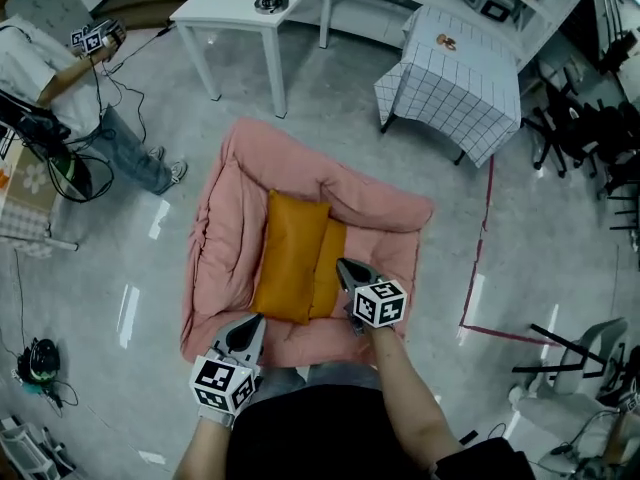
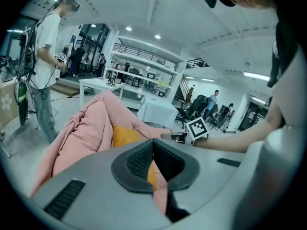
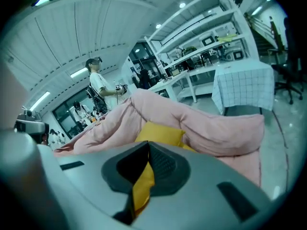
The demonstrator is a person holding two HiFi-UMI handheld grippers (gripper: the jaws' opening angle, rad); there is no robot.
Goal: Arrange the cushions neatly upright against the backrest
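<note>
A pink floor sofa (image 1: 300,173) lies below me, its padded backrest along the far side. Two orange cushions lie flat on its seat: a large one (image 1: 290,258) overlapping a second one (image 1: 332,268) to its right. My right gripper (image 1: 345,265) is shut on the near edge of the second cushion; orange fabric (image 3: 143,183) hangs between its jaws (image 3: 146,145). My left gripper (image 1: 255,320) is at the sofa's near edge by the large cushion's corner. Its tips (image 2: 153,143) meet. Orange and pink show in the slit behind them, and whether it pinches fabric is unclear.
A white table (image 1: 250,13) and a table with a checked cloth (image 1: 460,68) stand beyond the sofa. A person (image 1: 60,78) with cables stands at the far left. Red tape (image 1: 478,268) marks the floor on the right, near dark chairs (image 1: 590,128).
</note>
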